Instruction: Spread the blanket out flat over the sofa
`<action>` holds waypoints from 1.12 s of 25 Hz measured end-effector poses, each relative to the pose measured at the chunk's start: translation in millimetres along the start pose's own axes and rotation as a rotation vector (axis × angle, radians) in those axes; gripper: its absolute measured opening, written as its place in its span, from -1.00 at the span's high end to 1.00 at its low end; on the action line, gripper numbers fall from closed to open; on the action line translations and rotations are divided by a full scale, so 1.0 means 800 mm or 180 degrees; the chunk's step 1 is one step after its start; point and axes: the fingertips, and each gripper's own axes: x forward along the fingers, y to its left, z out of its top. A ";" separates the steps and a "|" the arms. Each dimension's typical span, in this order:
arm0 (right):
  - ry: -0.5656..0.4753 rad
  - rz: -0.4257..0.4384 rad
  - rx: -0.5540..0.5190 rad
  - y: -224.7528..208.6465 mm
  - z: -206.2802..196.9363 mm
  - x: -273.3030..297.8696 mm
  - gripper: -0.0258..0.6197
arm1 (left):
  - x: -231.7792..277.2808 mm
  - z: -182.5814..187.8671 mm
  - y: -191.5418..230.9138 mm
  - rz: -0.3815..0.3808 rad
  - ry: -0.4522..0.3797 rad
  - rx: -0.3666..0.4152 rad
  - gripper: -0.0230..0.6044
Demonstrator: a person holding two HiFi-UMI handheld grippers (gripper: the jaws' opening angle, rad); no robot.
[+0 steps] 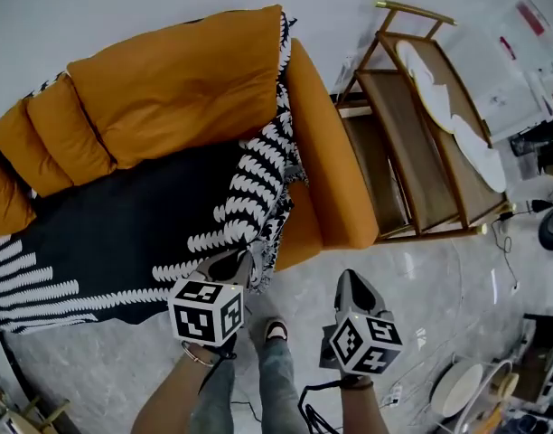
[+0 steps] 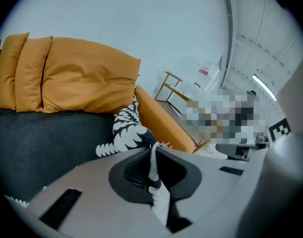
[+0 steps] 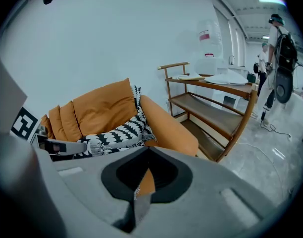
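Your sofa [image 1: 323,161] has the blanket [image 1: 123,233] across its seat, bunched up over the arm at the rack end. The wooden rack [image 1: 412,143] sits just beside that arm, with white stuff on its top shelf. There's open floor [image 1: 421,269] along the sofa's front edge. Your left gripper [image 1: 236,265] is pinching the blanket's hem, and your right gripper [image 1: 351,286] is squeezed closed on nothing.

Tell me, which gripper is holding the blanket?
The left gripper: it pinches the black-and-white blanket by its edge. The right gripper is over the floor, touching no blanket.
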 end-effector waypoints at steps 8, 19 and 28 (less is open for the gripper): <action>-0.0067 -0.0086 0.0113 -0.043 -0.003 -0.029 0.91 | 0.017 -0.006 -0.062 -0.0127 0.0053 0.0098 0.88; -0.0099 -0.0222 0.0348 -0.100 -0.014 -0.048 0.91 | 0.056 -0.024 -0.126 -0.0249 0.0166 0.0185 0.88; -0.0078 -0.0251 0.0353 -0.135 -0.022 -0.057 0.91 | 0.094 -0.042 -0.170 -0.0323 0.0241 0.0200 0.88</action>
